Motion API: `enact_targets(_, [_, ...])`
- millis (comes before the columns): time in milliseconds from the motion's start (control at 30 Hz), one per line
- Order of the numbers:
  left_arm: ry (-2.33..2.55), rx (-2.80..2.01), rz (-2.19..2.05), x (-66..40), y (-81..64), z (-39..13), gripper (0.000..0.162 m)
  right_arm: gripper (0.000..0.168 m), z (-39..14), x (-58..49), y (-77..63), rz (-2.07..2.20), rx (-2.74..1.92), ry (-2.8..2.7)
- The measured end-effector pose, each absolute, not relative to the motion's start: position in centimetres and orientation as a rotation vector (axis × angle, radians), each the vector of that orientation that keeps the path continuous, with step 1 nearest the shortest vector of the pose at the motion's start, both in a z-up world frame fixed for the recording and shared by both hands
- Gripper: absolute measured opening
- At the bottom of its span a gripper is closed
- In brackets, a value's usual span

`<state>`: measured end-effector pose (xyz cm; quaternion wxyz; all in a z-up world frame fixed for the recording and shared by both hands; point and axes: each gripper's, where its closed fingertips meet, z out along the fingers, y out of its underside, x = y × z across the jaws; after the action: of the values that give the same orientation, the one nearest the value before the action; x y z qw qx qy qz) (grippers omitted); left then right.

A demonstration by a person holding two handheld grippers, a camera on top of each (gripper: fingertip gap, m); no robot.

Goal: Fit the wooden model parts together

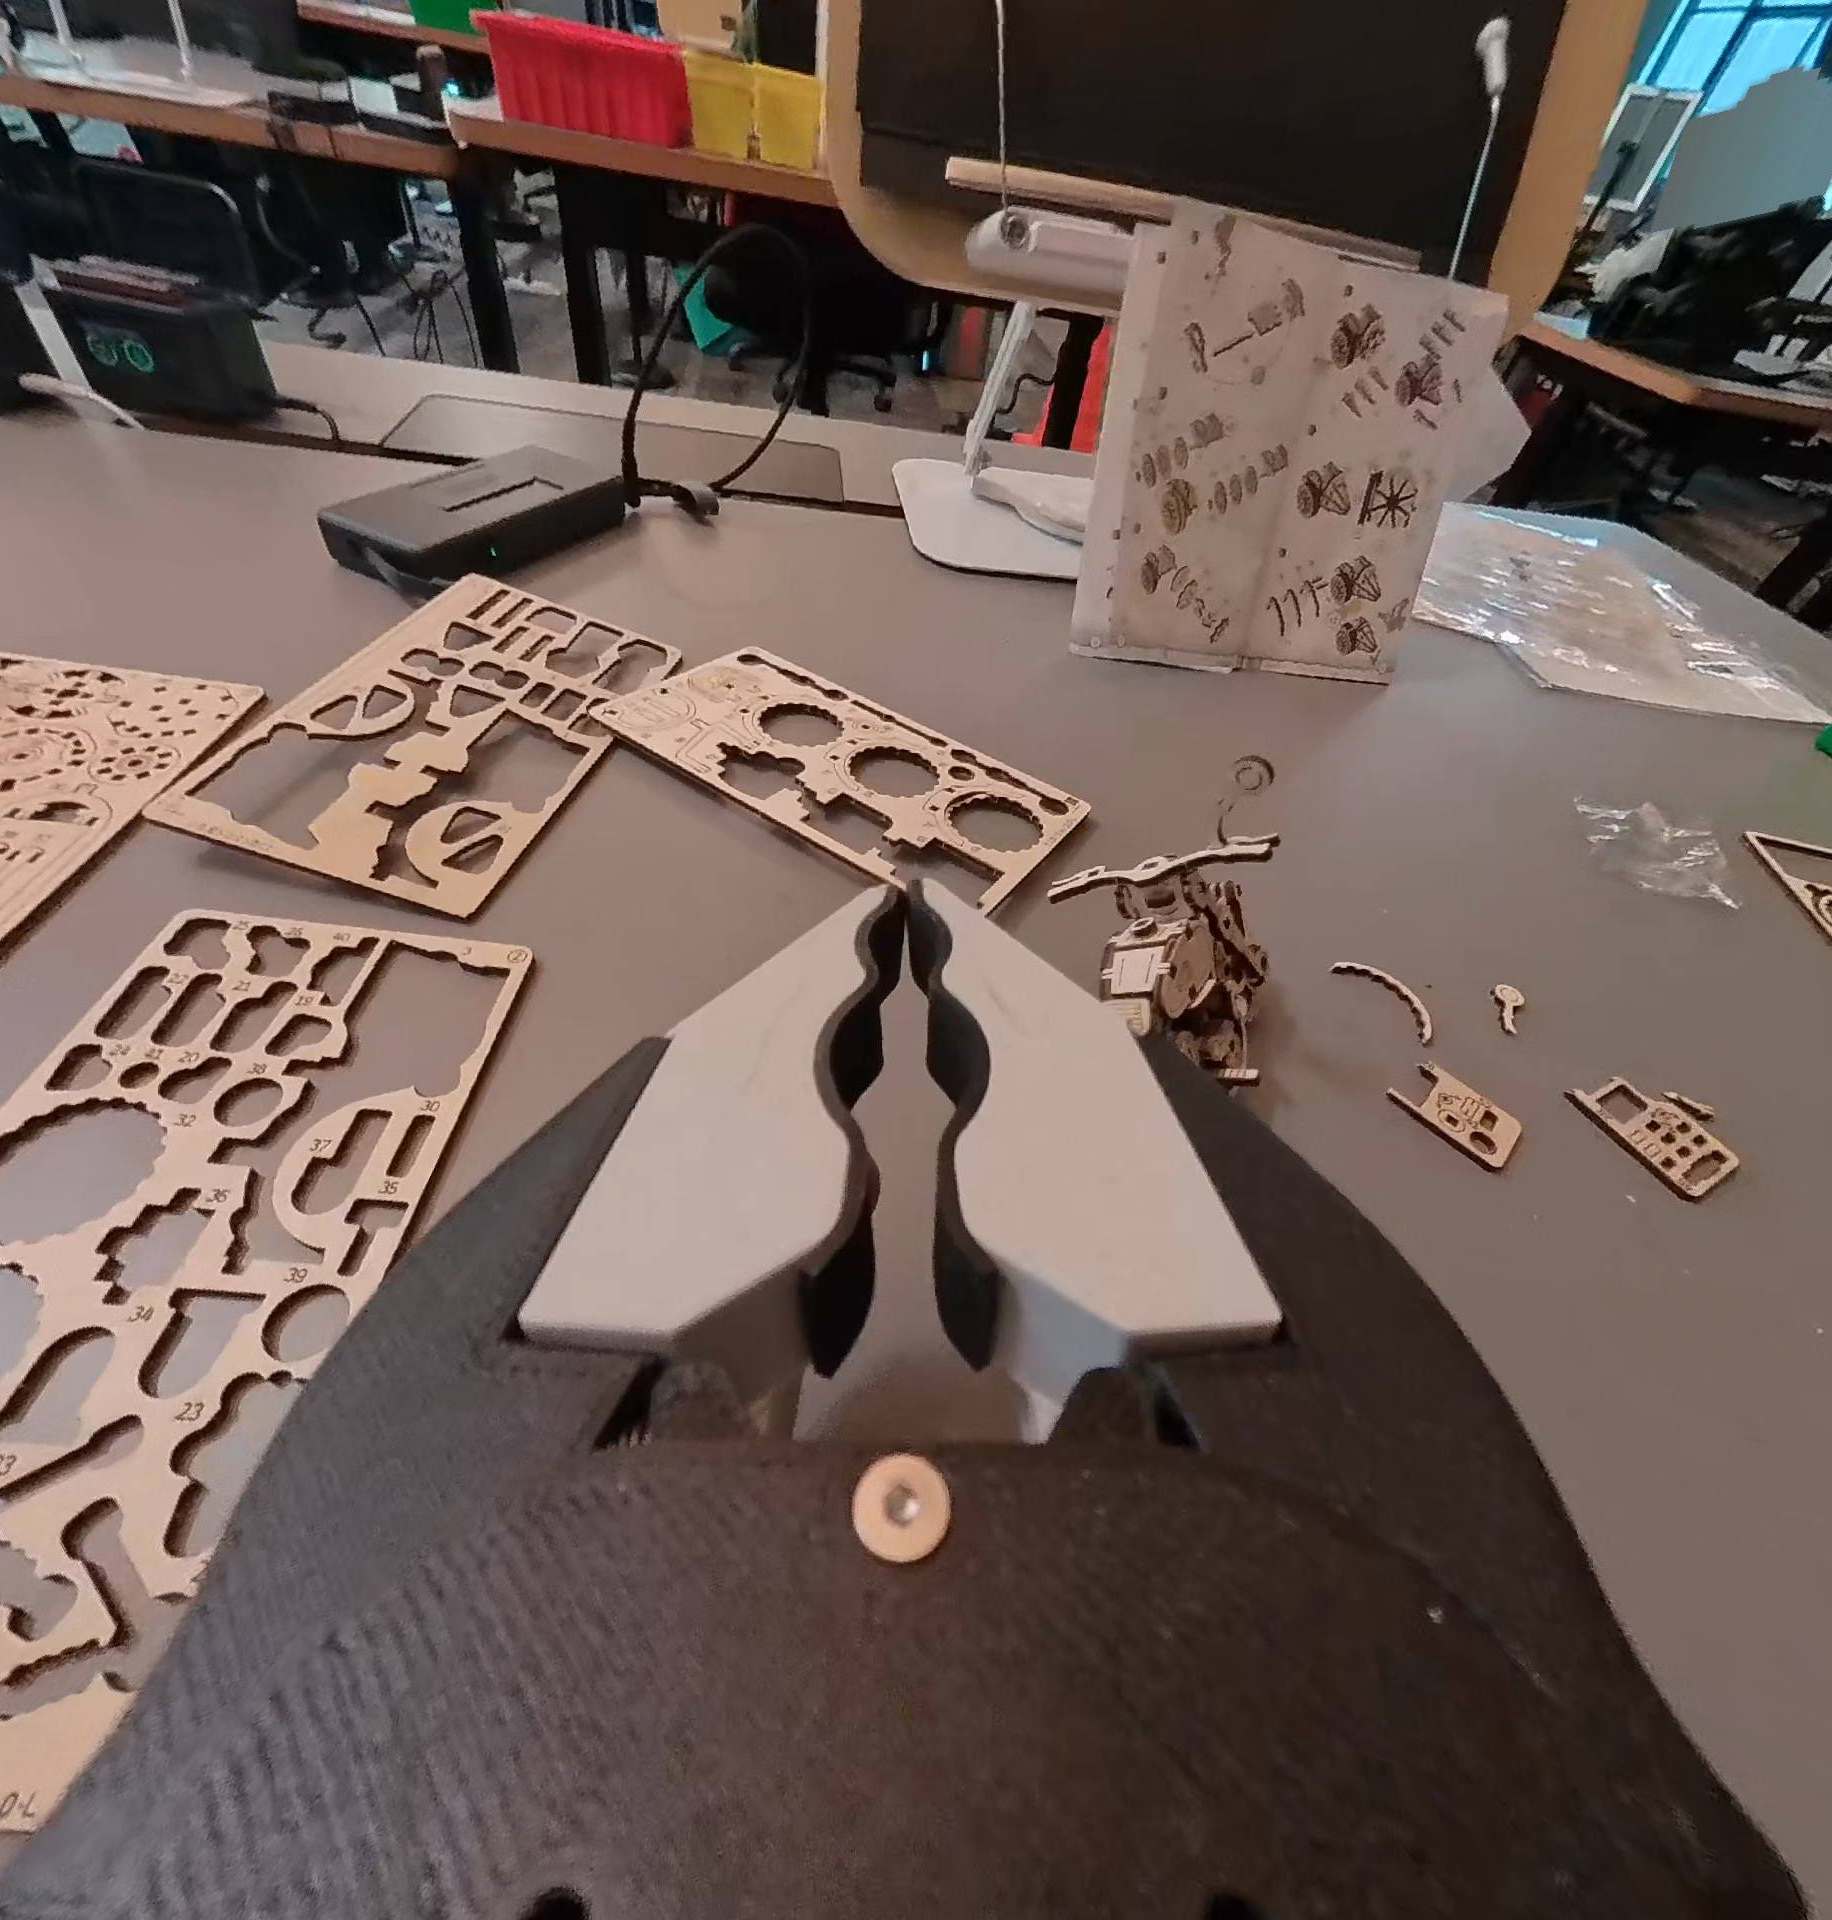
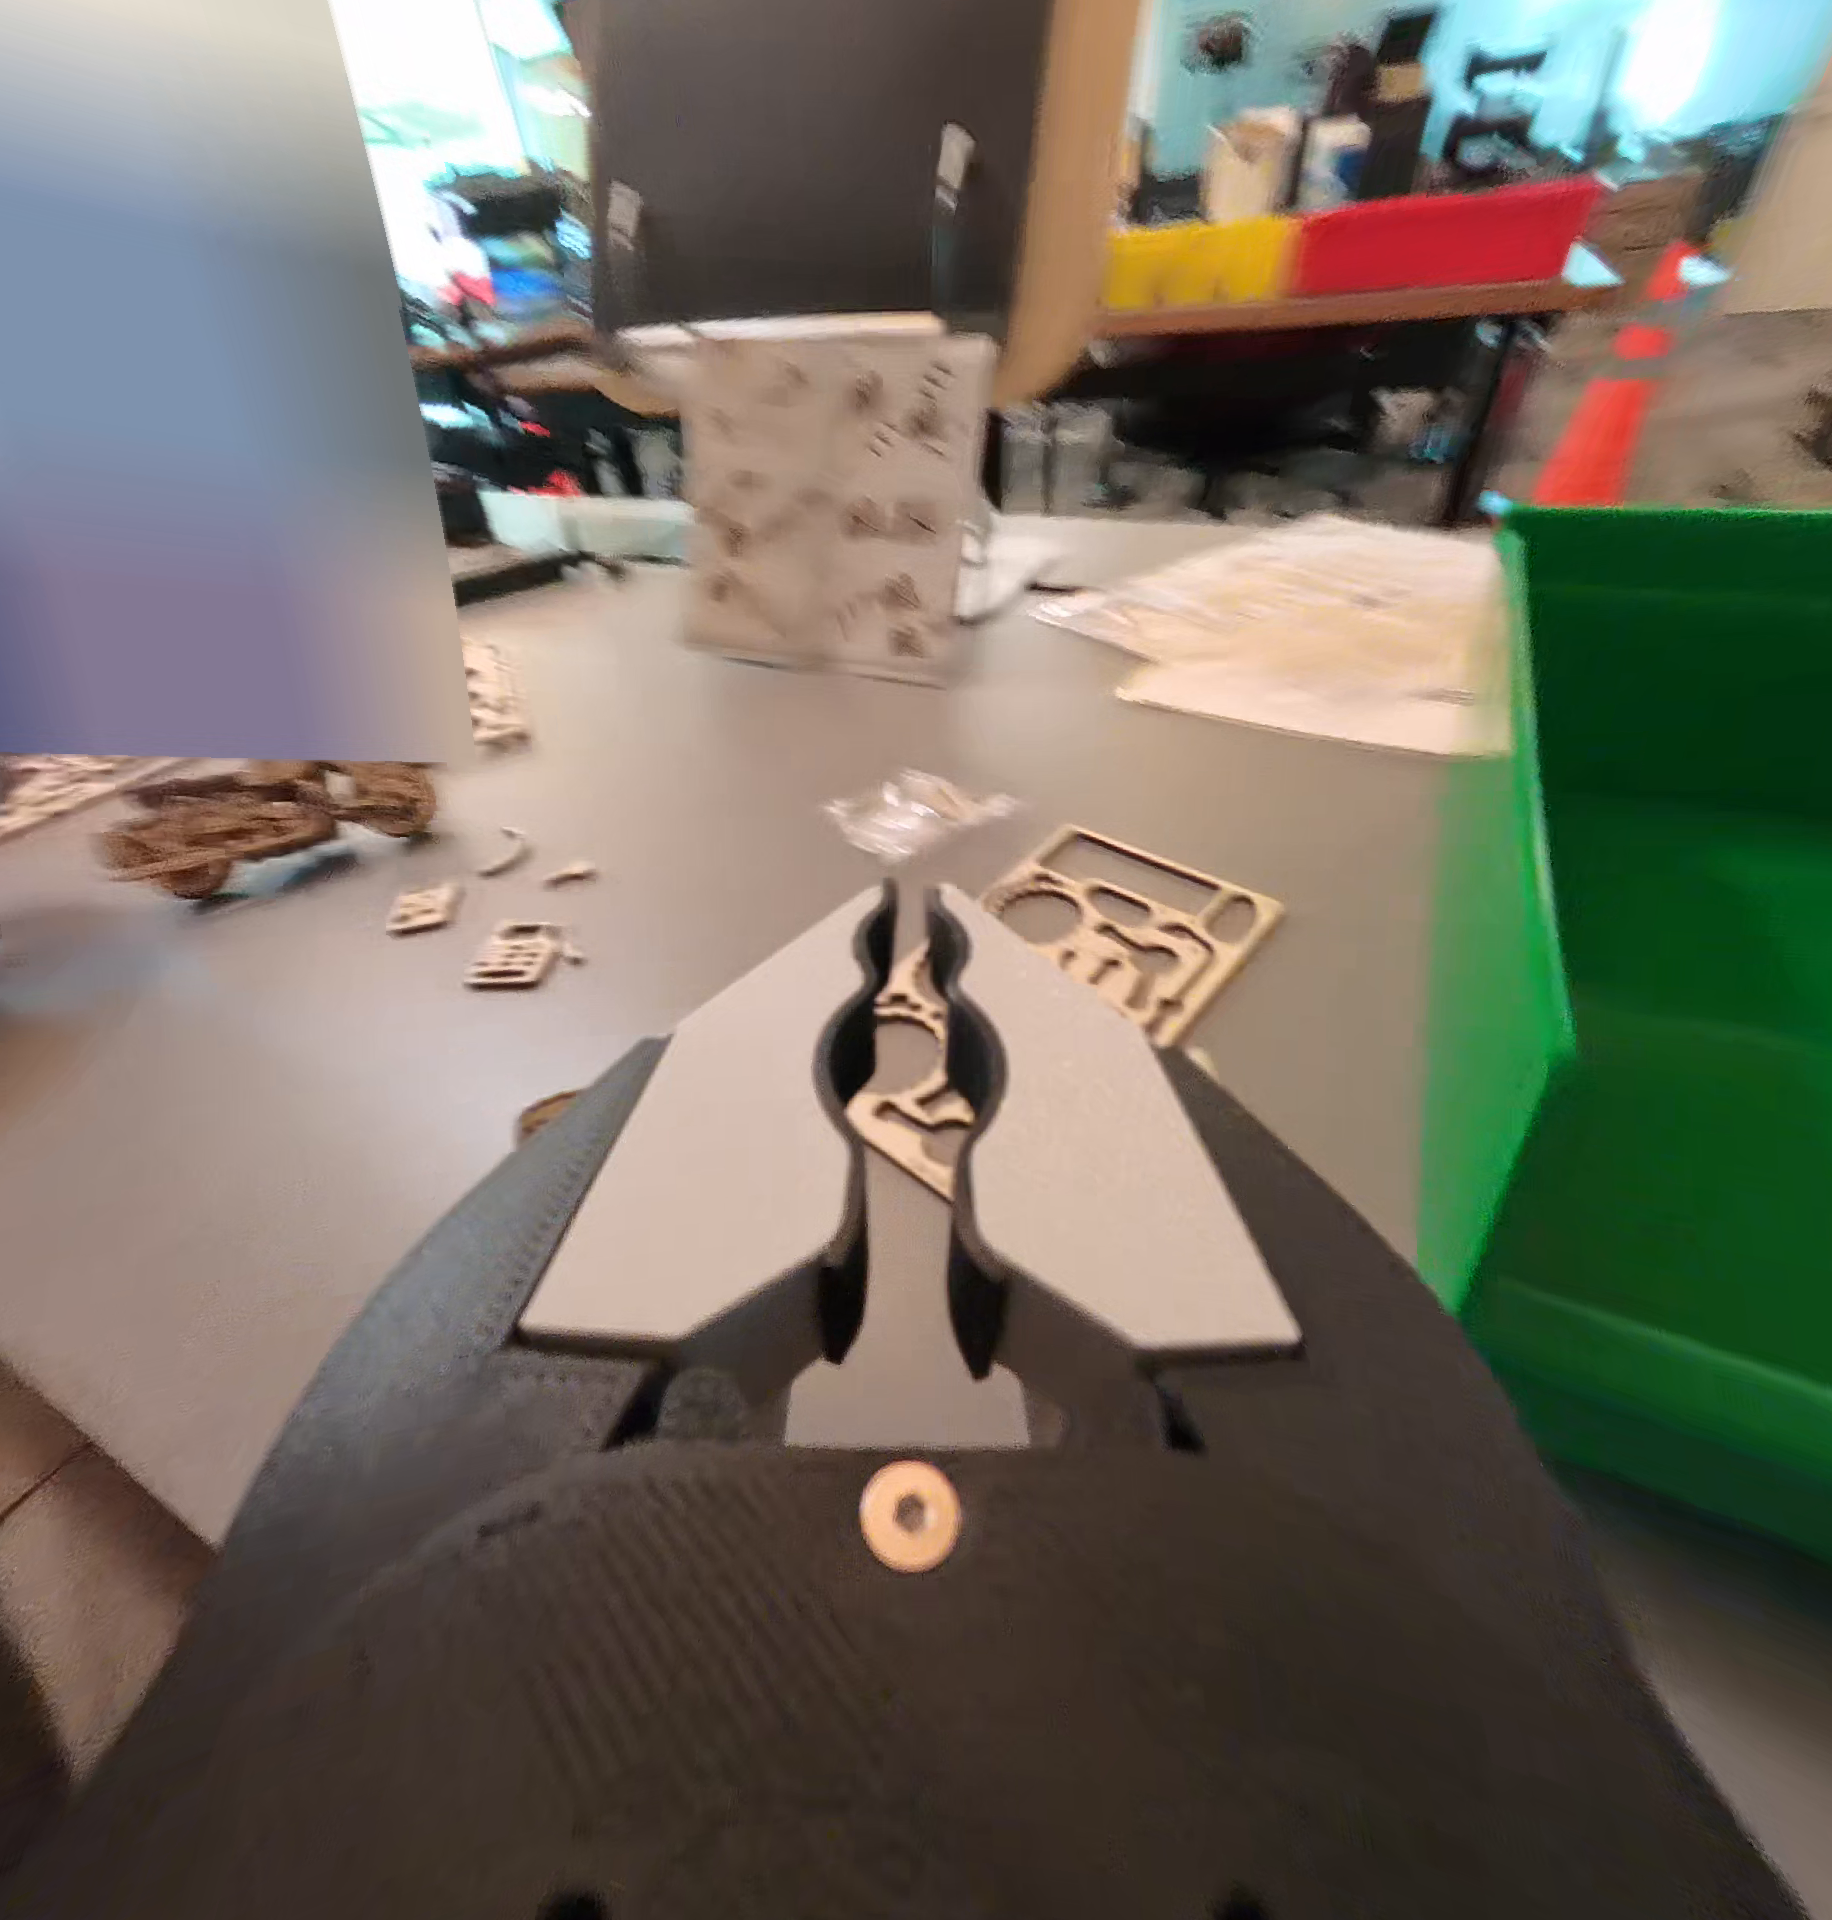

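A partly built wooden model [image 1: 1192, 966] stands on the grey table [image 1: 1307, 1455], just right of my left gripper [image 1: 909, 896], which is shut and empty above the table. Loose wooden pieces lie right of the model: two flat plates [image 1: 1452, 1122] [image 1: 1655, 1138], a curved strip [image 1: 1379, 997] and a small key-like piece [image 1: 1506, 1006]. My right gripper [image 2: 910, 894] hovers with its tips a narrow gap apart and holds nothing. A punched-out wooden sheet [image 2: 1130, 956] lies on the table under and beyond it. The right wrist view is blurred; the model [image 2: 257, 821] shows at its left.
Punched wooden sheets [image 1: 216, 1195] [image 1: 392, 748] [image 1: 850, 769] lie left and ahead. An instruction sheet [image 1: 1276, 457] stands propped at the back. A black box with a cable [image 1: 476, 514] sits far left. A green bin [image 2: 1670, 935] stands close on the right. Crumpled plastic wrap [image 2: 912, 816] lies ahead. My hands' fingertips stand some 40 centimeters from each other. My left tips are roughly 20 centimeters from the small key-like piece [image 1: 1506, 1006]. Seen from the right wrist view [image 2: 578, 876] as well.
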<state>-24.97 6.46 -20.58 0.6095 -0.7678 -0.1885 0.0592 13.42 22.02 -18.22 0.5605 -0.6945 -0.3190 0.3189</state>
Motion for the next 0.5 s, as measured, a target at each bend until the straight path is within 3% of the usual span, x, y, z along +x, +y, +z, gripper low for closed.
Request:
enact_targets(67, [-0.439, -1.795, 0.135, -25.0, 6.6, -20.9, 0.000, 0.014, -18.8, 13.0, 22.0, 0.725, -1.665, -0.785])
enact_targets(233, [-0.406, -1.862, 0.083, -24.4, 7.3, -21.8, 0.000, 0.022, -20.2, 12.5, 22.8, 0.673, -1.755, -0.797])
enact_targets(500, [-0.471, -1.925, 0.113, -25.1, 7.5, -22.9, 0.000, 0.024, -21.1, 12.9, 24.2, 0.797, -1.852, -0.682])
